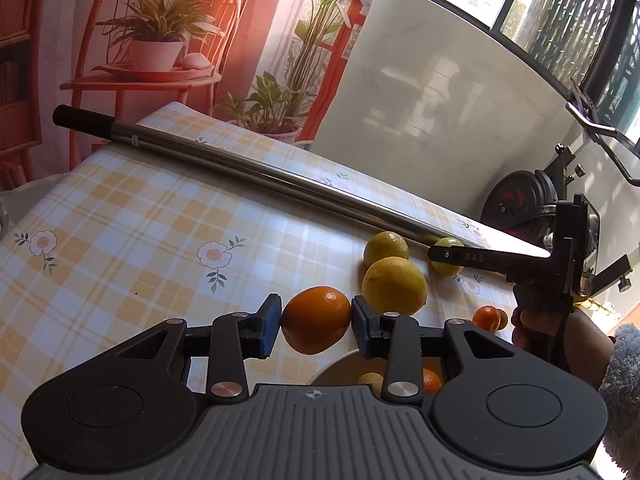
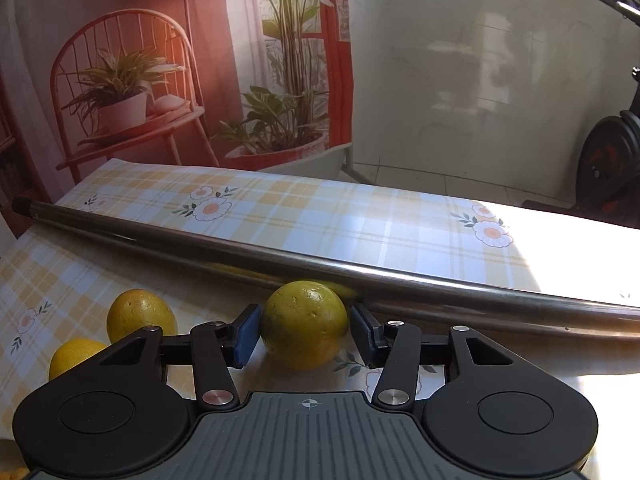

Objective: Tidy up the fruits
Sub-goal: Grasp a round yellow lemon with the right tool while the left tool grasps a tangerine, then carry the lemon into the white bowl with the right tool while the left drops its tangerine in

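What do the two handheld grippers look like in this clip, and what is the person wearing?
Both match: the left gripper and right gripper have black linkage arms with silver round rivets, blue pads on the fingers, two round black discs, and a grey ribbed plate with a small crosshair mark. Seen from the left wrist camera, the right gripper's finger bears white letters "DAS". The sleeve is fluffy grey-blue.

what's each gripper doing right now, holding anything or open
Left gripper: shut on the orange, lifted above the table.
Right gripper: open, jaws either side of a yellow-green citrus fruit, not yet touching it.
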A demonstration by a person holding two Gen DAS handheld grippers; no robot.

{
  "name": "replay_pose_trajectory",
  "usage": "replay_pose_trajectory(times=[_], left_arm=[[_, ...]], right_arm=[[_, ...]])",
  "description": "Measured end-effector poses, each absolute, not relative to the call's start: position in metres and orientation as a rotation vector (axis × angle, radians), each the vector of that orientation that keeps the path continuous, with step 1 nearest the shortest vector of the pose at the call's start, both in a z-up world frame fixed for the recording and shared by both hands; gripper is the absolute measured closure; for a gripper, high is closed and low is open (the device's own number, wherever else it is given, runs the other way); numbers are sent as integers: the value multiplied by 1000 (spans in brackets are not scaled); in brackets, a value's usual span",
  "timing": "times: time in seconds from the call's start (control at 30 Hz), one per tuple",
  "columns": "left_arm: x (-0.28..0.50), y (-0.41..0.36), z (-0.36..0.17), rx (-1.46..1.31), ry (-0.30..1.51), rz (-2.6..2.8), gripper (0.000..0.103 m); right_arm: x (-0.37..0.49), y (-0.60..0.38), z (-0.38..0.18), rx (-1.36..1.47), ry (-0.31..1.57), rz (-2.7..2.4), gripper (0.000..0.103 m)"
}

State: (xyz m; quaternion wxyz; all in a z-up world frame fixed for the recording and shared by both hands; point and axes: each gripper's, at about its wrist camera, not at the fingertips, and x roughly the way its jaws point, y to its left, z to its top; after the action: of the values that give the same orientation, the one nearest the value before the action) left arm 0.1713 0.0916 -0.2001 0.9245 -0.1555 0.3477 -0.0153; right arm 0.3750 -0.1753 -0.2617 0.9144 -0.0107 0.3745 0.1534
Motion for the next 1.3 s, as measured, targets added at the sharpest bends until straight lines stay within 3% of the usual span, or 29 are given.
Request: replay_pose_trajectory(times=[0.43,0.93,1.3], left_arm=[[159,89,-201,-280,732,-76,63],[121,71,-199,-171,761,-122,63],[104,56,-204,-72,805,-138,63]], right_arm=[[338,-194,-242,32,750,325,60],[212,-233,-191,131,706,421,60],[146,-225,-191,102,780,475,60]])
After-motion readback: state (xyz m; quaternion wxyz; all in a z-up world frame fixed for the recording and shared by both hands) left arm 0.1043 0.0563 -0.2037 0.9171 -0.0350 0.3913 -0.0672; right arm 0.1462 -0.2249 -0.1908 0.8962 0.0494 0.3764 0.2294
